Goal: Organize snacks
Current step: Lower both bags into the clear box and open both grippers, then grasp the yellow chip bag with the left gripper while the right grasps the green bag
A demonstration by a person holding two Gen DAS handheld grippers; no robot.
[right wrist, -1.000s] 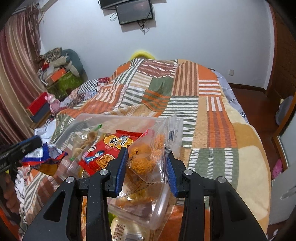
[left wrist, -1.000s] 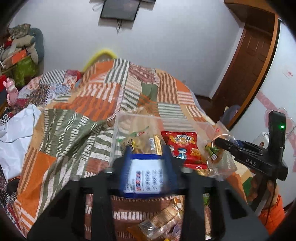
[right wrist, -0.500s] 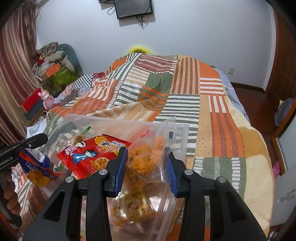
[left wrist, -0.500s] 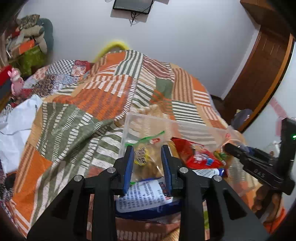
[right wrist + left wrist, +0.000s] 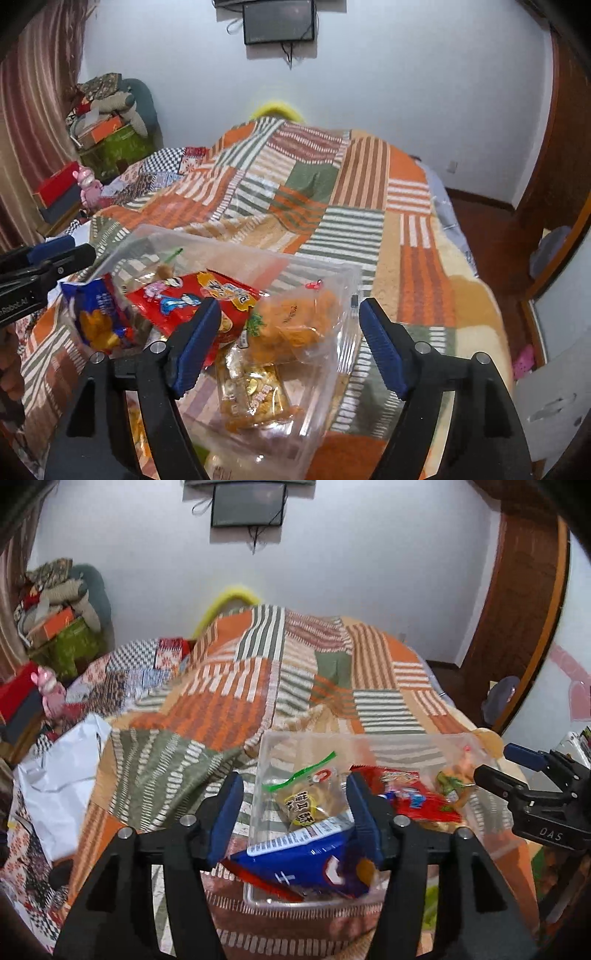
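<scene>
Several snacks lie in the clear bin [image 5: 317, 266] — blue bag [image 5: 314, 864], red bag [image 5: 192, 299]. Both grippers, left [image 5: 295, 816] and right [image 5: 286, 341], are opening, gripping nothing; more packets possibly remain below.

the blue snack bag [image 5: 314, 864] is smeared by motion in the left wrist view, so most of its print cannot be read, and its right corner is hidden behind the left gripper's right finger [image 5: 364, 825]. the clear plastic box [image 5: 325, 273] runs off the bottom edge in the right wrist view. under the red packet [image 5: 192, 299], what lies on the box floor cannot be told. the hand [image 5: 9, 373] at the left edge is cut off and dim. the wall screen [image 5: 248, 503] is clipped by the top edge.
</scene>
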